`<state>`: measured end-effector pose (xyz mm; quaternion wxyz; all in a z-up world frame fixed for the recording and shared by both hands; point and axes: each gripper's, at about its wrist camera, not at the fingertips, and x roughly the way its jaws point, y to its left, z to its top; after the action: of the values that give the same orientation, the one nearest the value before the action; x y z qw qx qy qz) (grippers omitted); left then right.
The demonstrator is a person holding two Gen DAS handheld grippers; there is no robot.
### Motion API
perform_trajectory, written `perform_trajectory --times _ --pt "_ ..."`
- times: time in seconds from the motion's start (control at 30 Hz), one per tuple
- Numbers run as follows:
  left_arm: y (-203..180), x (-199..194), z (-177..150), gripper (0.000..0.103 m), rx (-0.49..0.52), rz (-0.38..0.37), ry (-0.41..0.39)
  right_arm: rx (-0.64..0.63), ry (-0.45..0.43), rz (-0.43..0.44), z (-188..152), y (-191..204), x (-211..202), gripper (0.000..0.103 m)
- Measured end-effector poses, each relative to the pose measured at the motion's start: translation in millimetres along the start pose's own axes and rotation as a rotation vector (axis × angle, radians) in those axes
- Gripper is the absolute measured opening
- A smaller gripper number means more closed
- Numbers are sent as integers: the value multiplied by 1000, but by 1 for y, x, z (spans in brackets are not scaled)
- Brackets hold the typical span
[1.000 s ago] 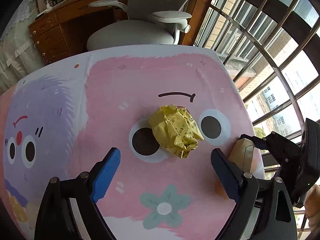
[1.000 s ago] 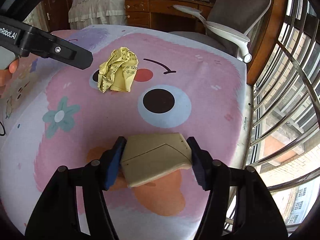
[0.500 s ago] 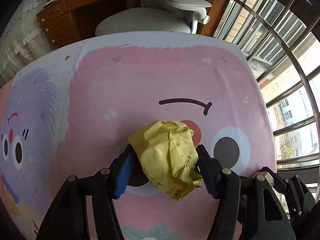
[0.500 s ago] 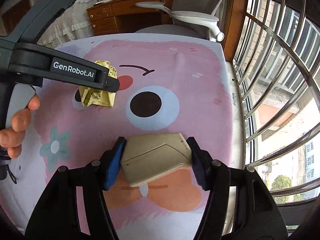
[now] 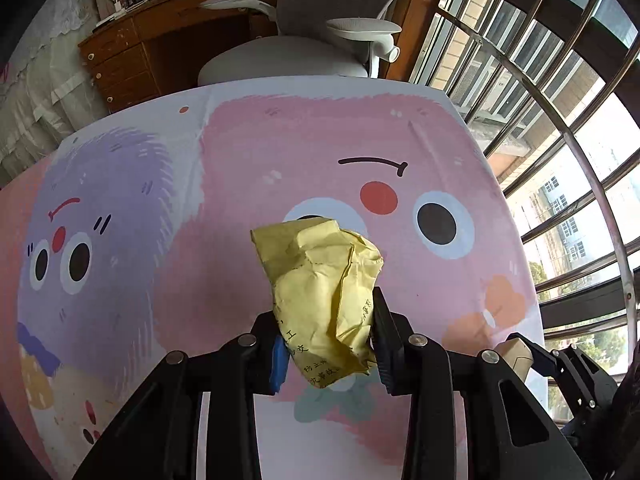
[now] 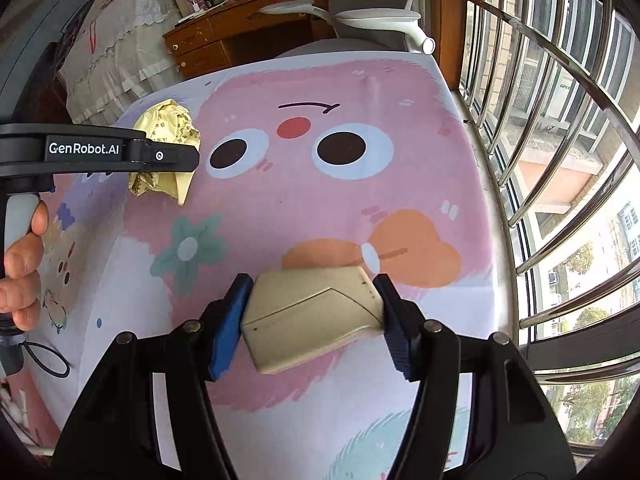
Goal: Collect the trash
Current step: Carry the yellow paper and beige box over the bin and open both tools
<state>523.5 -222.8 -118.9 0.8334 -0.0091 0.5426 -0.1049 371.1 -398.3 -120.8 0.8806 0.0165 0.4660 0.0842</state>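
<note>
L gripper [image 5: 328,344] clamps yellow paper wad [image 5: 320,292], R gripper [image 6: 312,316] clamps beige box [image 6: 312,312]; only R view shows hand [image 6: 20,268]

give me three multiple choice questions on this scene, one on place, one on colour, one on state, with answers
1. Where is the crumpled paper?
A. lying on the chair
B. between the fingers of the left tongs
C. on the window sill

2. What colour is the crumpled paper?
A. yellow
B. green
C. white

3. What state are the right tongs in?
A. wide open with nothing between them
B. shut on the beige box
C. lying on the tablecloth

Answers:
1 B: the left wrist view shows the paper pinched between the two blue pads and raised off the cloth.
2 A: it reads yellow with dark print in both views.
3 B: the right wrist view shows both pads pressed against the sides of the box.
</note>
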Motion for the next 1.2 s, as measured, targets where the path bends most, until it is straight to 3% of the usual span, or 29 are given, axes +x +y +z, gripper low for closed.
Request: perform_trajectory --times 0.33,0.67,0.87,1.2 --pt "61 -117 -127 35 -13 -43 -4 11 -32 12 -85 114 -93 58" --pt "136 -225 -276 35 14 -67 -48 57 -96 20 -177 245 -180 58" --pt "175 -260 -355 35 55 -59 -61 75 -98 9 -242 312 -218 58" --pt "196 -264 -446 35 83 -48 16 98 32 2 -333 355 -230 58"
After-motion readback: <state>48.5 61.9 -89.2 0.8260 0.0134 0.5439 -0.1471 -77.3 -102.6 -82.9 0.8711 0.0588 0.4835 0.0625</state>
